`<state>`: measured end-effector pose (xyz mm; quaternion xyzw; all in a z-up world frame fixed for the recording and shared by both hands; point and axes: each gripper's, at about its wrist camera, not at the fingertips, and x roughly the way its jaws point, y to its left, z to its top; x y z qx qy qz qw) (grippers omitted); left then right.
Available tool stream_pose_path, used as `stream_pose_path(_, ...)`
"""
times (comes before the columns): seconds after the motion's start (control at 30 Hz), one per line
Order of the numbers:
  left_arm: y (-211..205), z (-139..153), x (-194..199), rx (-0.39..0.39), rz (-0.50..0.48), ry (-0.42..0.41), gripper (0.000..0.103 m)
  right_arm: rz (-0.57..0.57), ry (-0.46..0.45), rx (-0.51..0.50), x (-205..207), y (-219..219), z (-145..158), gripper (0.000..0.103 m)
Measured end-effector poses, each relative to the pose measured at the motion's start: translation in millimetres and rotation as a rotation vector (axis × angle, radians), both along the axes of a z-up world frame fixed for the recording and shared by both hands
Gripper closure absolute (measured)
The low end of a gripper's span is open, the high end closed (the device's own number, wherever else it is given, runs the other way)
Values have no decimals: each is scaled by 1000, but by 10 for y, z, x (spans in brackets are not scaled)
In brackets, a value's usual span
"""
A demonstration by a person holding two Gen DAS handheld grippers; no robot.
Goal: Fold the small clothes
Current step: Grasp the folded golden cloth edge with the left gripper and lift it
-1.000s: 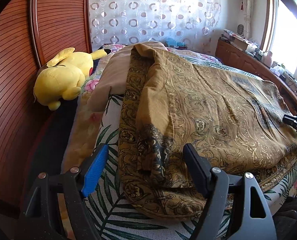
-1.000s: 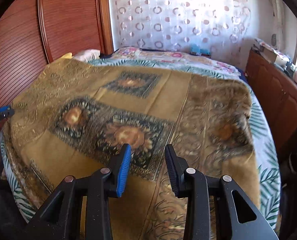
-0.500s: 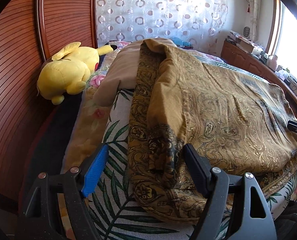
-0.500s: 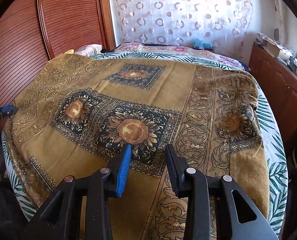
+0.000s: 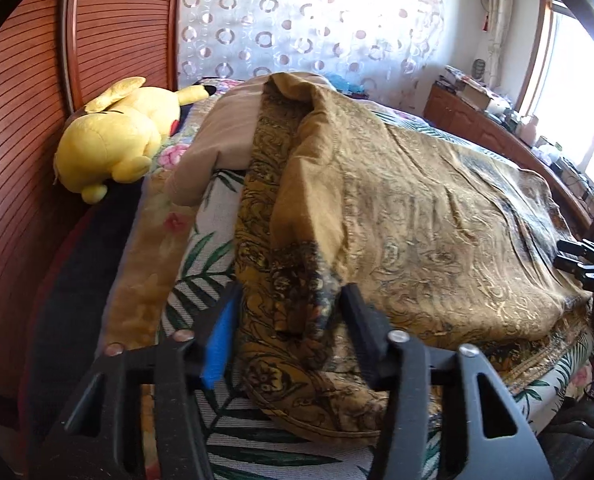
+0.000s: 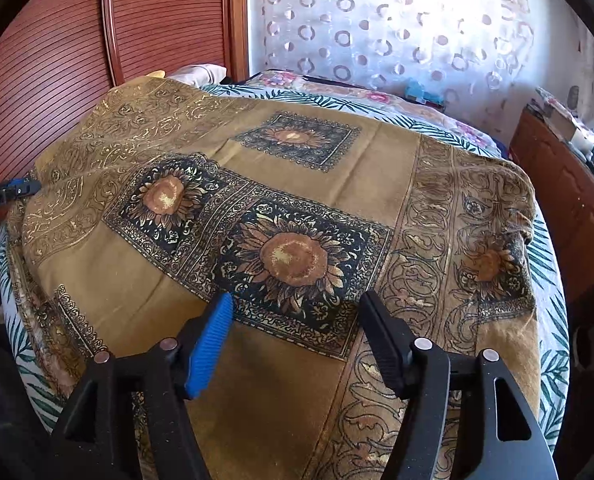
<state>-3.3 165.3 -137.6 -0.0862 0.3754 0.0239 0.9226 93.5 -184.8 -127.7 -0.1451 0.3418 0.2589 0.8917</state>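
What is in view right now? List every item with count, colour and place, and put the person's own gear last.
patterned cloth: one, mustard with black sunflower panels, spread over the bed, its near-left corner bunched up.
bedsheet: one, white with green leaves, under the cloth.
plush toy: one, yellow, at the bed's far left by the wooden wall.
pillow: one, beige, beside the plush toy, partly under the cloth.
curtain: one, white with ring pattern, behind the bed.
wooden cabinet: one, brown, along the bed's right side, clutter on top.
left gripper: one, black with a blue pad, jaws closing around the bunched corner.
right gripper: one, black with a blue pad, jaws opening above the cloth's near edge, nothing between them.
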Motion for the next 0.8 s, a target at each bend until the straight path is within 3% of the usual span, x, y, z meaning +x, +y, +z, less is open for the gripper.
stream_pose_path(0.07, -33, 6, 6, 6, -6, 0, 60, -1, -2, -2, -8, 8, 1, 34)
stream_pose_path(0.17, -93, 63, -34, -10, -34, -32, 87, -1, -1, -1, -21, 4, 5, 34)
stream_pose_path(0.2, -138, 110, -58, 0, -44, -53, 90, 0, -1, -2, -13, -5, 9, 34)
stream_pose_path(0.53, -380, 548, -1, -40, -133, -178, 92, 0, 2, 1, -6, -19, 5, 32)
stream_pose_path(0.8, -675, 722, 138, -32, -217, -217, 92, 9, 6, -3, 1, -19, 4, 28)
